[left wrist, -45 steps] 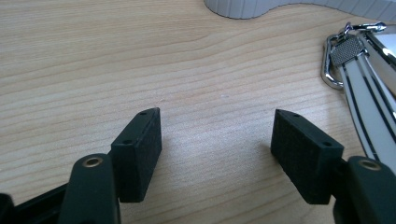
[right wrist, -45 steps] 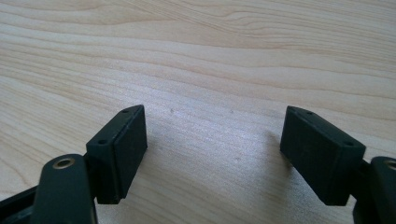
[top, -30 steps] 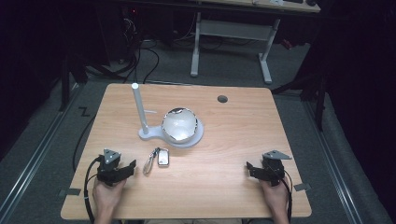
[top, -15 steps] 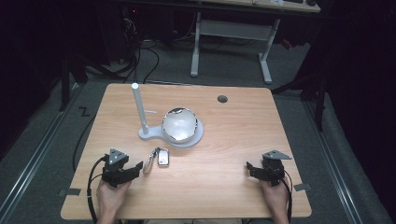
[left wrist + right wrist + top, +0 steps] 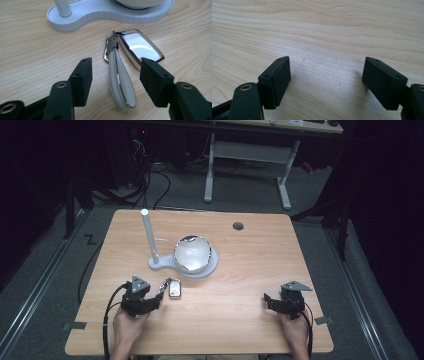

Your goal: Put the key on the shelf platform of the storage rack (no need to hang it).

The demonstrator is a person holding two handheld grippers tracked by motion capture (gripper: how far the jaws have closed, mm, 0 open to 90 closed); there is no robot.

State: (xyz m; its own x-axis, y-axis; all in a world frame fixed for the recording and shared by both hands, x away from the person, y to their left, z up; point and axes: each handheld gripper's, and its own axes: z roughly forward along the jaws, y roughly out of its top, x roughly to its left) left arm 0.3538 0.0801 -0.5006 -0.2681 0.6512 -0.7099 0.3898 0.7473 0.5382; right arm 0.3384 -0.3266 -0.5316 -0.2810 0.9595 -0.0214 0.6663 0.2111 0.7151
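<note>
Approach to the key fob (image 5: 140,47) and its looped strap (image 5: 121,82), which lie flat on the desk (image 5: 240,270) just in front of the white stand (image 5: 182,267); the stand carries an upright post (image 5: 149,237) and a round bowl-like dish (image 5: 192,254). The left gripper (image 5: 116,76) straddles the strap, one jaw on either side, with bare wood visible between each pad and the strap; its jaws have just been closing yet nothing is gripped, so they count as parted around the strap. The fob body lies beyond the strap, between it and the stand, joined to it by a metal clip (image 5: 110,47). To do this step well, judged from the frames: keep the strap centred between the pads; lower until the pads meet the loop's sides and not its top; close squarely and lift slowly, since the fob will hang and swing from the clip. The right gripper (image 5: 325,82) rests well apart from the stand over bare desk, jaws wide and empty.
</note>
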